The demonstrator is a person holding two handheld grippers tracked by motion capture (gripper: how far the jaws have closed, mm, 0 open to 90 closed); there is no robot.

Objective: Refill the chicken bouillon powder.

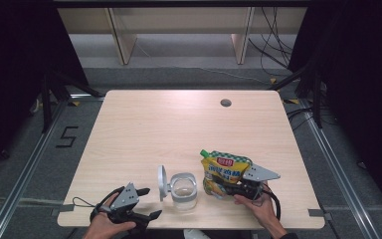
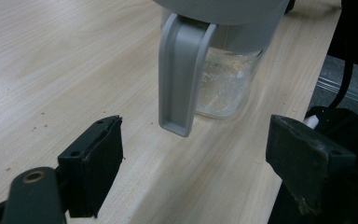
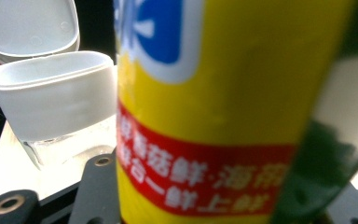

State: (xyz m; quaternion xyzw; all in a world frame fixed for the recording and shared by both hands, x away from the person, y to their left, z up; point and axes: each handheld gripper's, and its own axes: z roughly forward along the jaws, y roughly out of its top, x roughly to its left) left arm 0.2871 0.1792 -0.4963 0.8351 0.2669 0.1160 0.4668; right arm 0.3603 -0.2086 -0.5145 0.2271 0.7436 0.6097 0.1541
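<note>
Currently the step in hand looks like securing the yellow seasoning pouch point(image 1: 225, 172) so it can be poured into the clear container point(image 1: 183, 192). The right gripper point(image 1: 234, 189) has the pouch between its jaws at the pouch's lower end; in the right gripper view the pouch point(image 3: 223, 116) stands right between the black jaws, but whether the pads already press on it I cannot tell. The left gripper point(image 1: 146, 201) rests at the near table point(image 1: 179, 124) edge, jaws spread wide with nothing between them, facing the container's grey hanging latch point(image 2: 182, 74). The pouch stands near the table's front right, just beside the container; its long axis runs roughly upright, leaning away from the person, green-checked top edge up. The container's lid point(image 1: 162, 182) is flipped open to its left. Judged next: firm the grip, lift, then tip the pouch's top toward the open mouth, possibly with the left gripper steadying the container.
</note>
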